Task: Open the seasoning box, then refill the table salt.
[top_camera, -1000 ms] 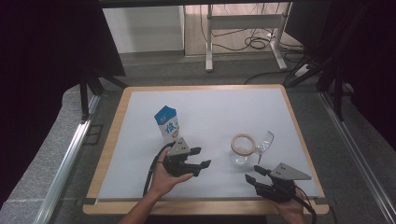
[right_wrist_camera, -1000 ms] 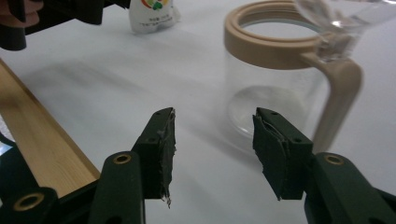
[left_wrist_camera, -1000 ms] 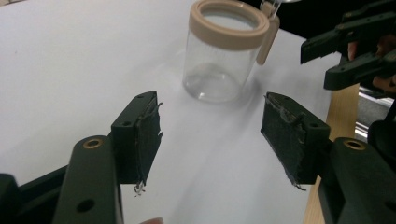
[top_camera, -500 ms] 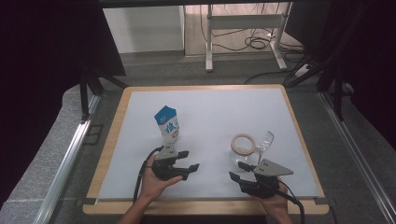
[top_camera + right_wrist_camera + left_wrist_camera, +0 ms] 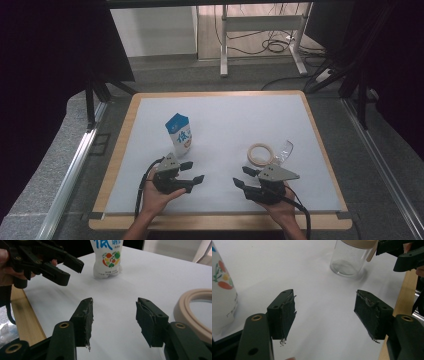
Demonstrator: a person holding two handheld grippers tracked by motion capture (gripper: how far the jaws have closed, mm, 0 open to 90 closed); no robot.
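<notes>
Both grippers open and empty near the table's front edge, facing each other.

The left gripper [image 5: 192, 171] has its jaws spread wide with nothing between them, just in front of the milk pouch [image 5: 178, 134], which stands upright on the white table [image 5: 225, 125]. The right gripper [image 5: 241, 177] is partly open and also empty, well to the right of the pouch. A clear jar [image 5: 270, 156] with a beige lid [image 5: 260, 154] sits just beyond it; in the high view the jar looks tipped on its side, though that is hard to tell.

On the table [image 5: 150, 120], the milk pouch [image 5: 179, 134] stands left of the clear lidded cup [image 5: 263, 155], well apart.
</notes>
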